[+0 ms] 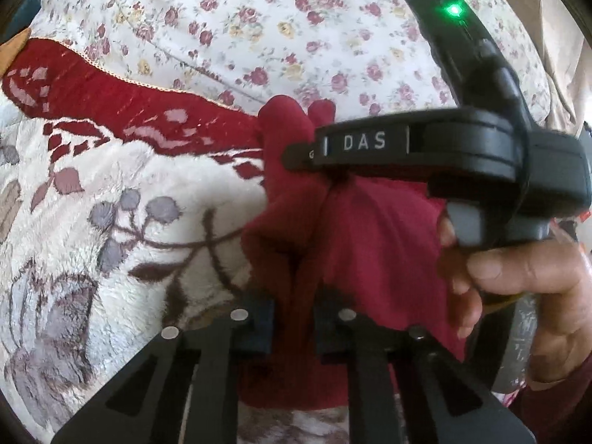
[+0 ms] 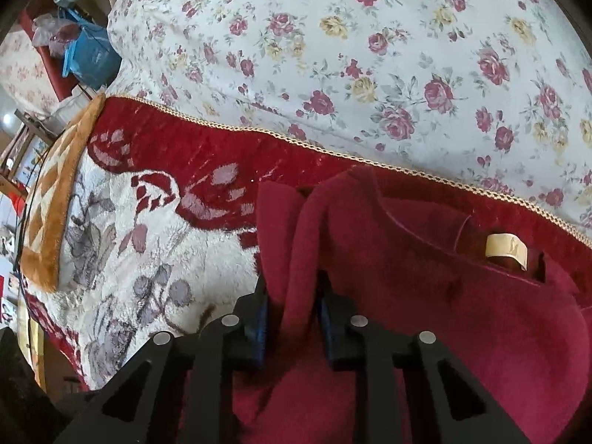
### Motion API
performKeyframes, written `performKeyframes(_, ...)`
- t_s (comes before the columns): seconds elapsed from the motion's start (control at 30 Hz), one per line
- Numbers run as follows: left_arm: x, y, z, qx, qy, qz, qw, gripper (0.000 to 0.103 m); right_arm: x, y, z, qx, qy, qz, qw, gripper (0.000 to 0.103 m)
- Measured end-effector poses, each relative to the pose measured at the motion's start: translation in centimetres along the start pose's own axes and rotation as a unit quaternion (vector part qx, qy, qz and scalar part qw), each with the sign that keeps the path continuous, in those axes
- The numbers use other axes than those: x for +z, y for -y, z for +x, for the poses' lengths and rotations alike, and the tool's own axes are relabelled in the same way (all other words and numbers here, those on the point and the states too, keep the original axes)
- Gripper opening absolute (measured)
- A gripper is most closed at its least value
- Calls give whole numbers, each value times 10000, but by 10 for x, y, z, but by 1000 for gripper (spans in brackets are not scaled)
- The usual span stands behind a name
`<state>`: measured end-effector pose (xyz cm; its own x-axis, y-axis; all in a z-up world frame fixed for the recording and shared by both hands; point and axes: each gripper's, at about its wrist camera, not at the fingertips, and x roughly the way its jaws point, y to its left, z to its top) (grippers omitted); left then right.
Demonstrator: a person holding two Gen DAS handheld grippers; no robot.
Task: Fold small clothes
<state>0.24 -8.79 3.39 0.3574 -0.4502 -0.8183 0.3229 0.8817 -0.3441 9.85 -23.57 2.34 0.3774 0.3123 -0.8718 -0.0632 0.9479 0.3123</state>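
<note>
A small dark red fleece garment [image 2: 425, 281] with a cream neck label [image 2: 506, 249] lies on a plush blanket. My right gripper [image 2: 292, 314] is shut on a bunched fold of the garment at its left side. In the left wrist view my left gripper [image 1: 294, 318] is shut on another bunch of the same red garment [image 1: 355, 244], lifted off the blanket. The right gripper's black body marked DAS [image 1: 436, 148], held by a hand [image 1: 518, 273], sits just ahead of the left gripper, its tip [image 1: 296, 157] in the red cloth.
The cream and red floral blanket [image 2: 122, 244] covers the near bed, with a white rose-print sheet [image 2: 370, 55] beyond its gold-trimmed edge. A brown patterned cushion [image 2: 55, 199] lies at the left edge. Blue bags and clutter [image 2: 87, 51] stand off the bed at top left.
</note>
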Motion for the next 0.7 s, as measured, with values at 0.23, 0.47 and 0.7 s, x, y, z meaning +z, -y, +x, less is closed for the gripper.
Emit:
performKeyframes(0.23,5,38,-32,-397,271,98,9988,13,1,10,-60,120,313,-91,9994,22)
performKeyframes(0.47,0,108,-46,-659,262,671,9952,13,-11,37,-127,-34,636,-143,9979,22)
performKeyframes(0.7,-6,183,-31,-857,92,1159,9895,13,-43,110,-180,-182,848,291,9958,21)
